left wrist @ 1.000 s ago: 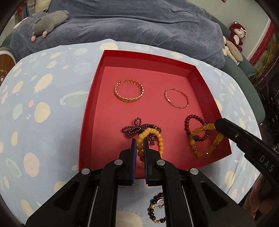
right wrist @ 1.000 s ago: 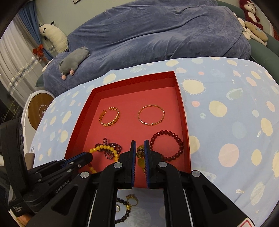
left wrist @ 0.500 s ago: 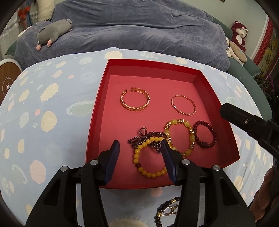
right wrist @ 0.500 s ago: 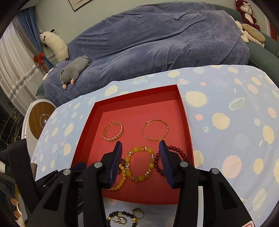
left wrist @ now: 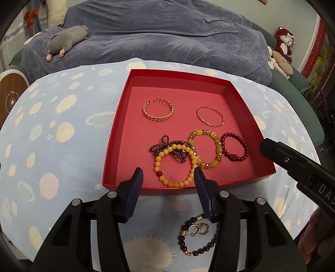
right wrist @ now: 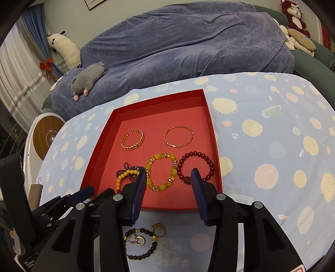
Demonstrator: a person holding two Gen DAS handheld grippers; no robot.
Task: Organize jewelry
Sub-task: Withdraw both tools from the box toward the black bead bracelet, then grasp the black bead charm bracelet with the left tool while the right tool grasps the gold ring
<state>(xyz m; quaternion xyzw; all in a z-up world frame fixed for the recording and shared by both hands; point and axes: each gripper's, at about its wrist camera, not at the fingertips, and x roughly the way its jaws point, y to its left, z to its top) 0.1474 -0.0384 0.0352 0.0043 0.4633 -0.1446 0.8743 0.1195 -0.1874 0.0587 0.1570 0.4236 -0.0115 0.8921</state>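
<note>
A red tray (left wrist: 114,146) (right wrist: 215,146) on the spotted cloth holds two gold bangles (left wrist: 158,112) (right wrist: 178,136), a yellow bead bracelet (left wrist: 174,167), a chunky yellow bracelet (left wrist: 206,149) (right wrist: 160,172), a purple bead strand (left wrist: 167,147) and a dark red bead bracelet (left wrist: 234,149) (right wrist: 195,167). A black bead bracelet with gold rings (left wrist: 196,237) (right wrist: 142,242) lies on the cloth in front of the tray. My left gripper (left wrist: 168,177) is open and empty over the tray's near edge. My right gripper (right wrist: 168,177) is open and empty there too.
A blue-covered sofa (left wrist: 167,37) runs behind the table, with a grey plush toy (left wrist: 67,39) and other stuffed toys (right wrist: 297,18) on it. A round white and wood device (right wrist: 46,131) stands at the left.
Both grippers let go of the yellow bracelets, opened wide and drew back toward the tray's near edge. The two bracelets now lie in the tray.
</note>
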